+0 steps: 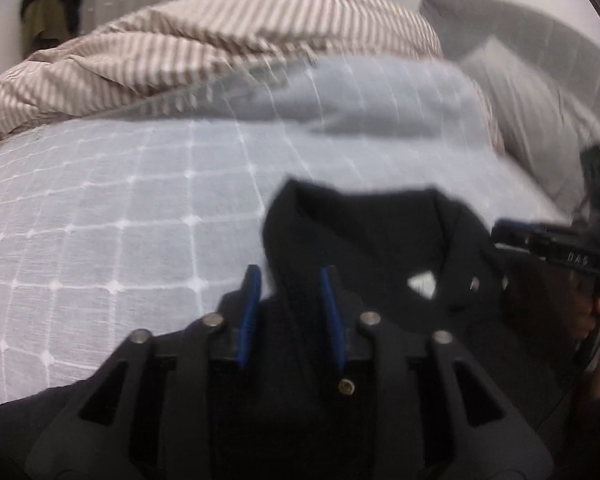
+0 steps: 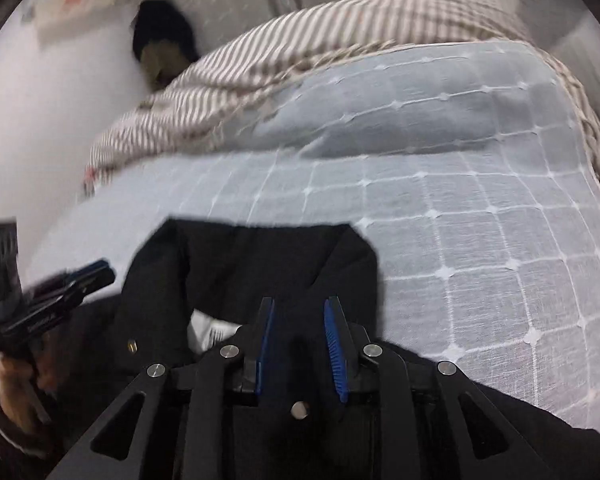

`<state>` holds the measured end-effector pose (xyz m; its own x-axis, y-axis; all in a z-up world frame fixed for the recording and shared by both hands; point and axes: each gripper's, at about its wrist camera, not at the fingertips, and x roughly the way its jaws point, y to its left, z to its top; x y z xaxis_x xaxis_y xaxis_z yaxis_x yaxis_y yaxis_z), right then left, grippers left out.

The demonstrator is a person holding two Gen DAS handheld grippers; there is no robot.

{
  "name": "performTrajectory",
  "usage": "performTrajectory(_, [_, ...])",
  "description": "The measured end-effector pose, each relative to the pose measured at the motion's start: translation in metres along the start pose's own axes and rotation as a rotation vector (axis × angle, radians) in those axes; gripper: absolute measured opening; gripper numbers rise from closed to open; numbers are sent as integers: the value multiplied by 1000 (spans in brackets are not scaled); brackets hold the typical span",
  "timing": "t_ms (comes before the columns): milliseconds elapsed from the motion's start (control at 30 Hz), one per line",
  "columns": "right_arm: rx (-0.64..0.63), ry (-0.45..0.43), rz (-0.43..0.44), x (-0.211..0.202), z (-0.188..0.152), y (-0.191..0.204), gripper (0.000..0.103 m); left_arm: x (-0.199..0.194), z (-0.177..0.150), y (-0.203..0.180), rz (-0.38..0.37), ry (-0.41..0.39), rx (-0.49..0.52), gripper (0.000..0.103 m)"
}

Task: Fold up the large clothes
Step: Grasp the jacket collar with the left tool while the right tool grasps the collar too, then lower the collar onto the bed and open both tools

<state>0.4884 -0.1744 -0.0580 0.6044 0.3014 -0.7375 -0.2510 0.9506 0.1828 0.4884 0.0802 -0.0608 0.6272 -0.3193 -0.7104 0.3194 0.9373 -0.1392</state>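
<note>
Below, left wrist view: the left gripper (image 1: 291, 280) has its blue fingers parted around a fold of the black jacket (image 1: 380, 248), which lies on the pale blue checked bedspread (image 1: 120, 200). Right wrist view: the right gripper (image 2: 300, 312), fingers likewise apart, straddles the jacket's collar edge (image 2: 260, 256); a striped duvet (image 2: 300, 48) is heaped beyond.
</note>
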Motion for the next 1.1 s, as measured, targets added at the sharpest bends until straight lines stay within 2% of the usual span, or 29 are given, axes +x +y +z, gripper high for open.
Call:
performTrajectory(33, [-8,29,-16,8,-4,3,24,12,-2,-3,-3,24,14,23])
performTrajectory(100, [-22,72,-79,26,-15,2,22,41,-4,-6,47,50,39,24])
performTrajectory(200, [-28,-15,-117,42,-16,-7,22,51,7,7,101,32,-8,40])
performTrajectory(233, [-22,-25,-178,46,-16,-14,22,52,11,13,128,29,-31,40])
performTrajectory(267, [10,-27,-189,46,-15,-23,22,53,13,18,152,33,-44,39])
performTrajectory(333, [73,-41,-115,31,-14,-34,23,40,13,23,116,-4,-75,37])
performTrajectory(433, [118,-90,-51,3,-10,-43,25,9,8,16,47,-161,-63,37])
performTrajectory(500, [129,-84,-14,-2,-9,-43,25,11,9,9,59,-179,-28,37])
performTrajectory(600, [112,-32,-68,18,-14,-39,25,44,10,11,100,-81,-29,37])
performTrajectory(700, [126,1,-128,41,-17,-43,25,84,4,27,125,43,-101,37])
performTrajectory(833, [189,-45,-167,24,-18,-55,26,60,-1,33,138,18,-155,40])
performTrajectory(933, [241,-56,-146,-3,-26,-54,26,27,-15,34,151,41,-135,60])
performTrajectory(967, [253,-55,-132,-10,-29,-54,29,13,-20,36,165,35,-132,69])
performTrajectory(1000, [257,-48,-126,-23,-35,-50,36,-1,-25,38,174,28,-141,77])
performTrajectory(1033, [252,-41,-134,-34,-41,-46,41,-12,-30,41,172,26,-153,80])
performTrajectory(1067, [253,-38,-143,-44,-45,-43,56,-24,-35,44,170,27,-170,83])
performTrajectory(1100, [257,-40,-146,-57,-52,-38,62,-43,-43,44,174,28,-186,85])
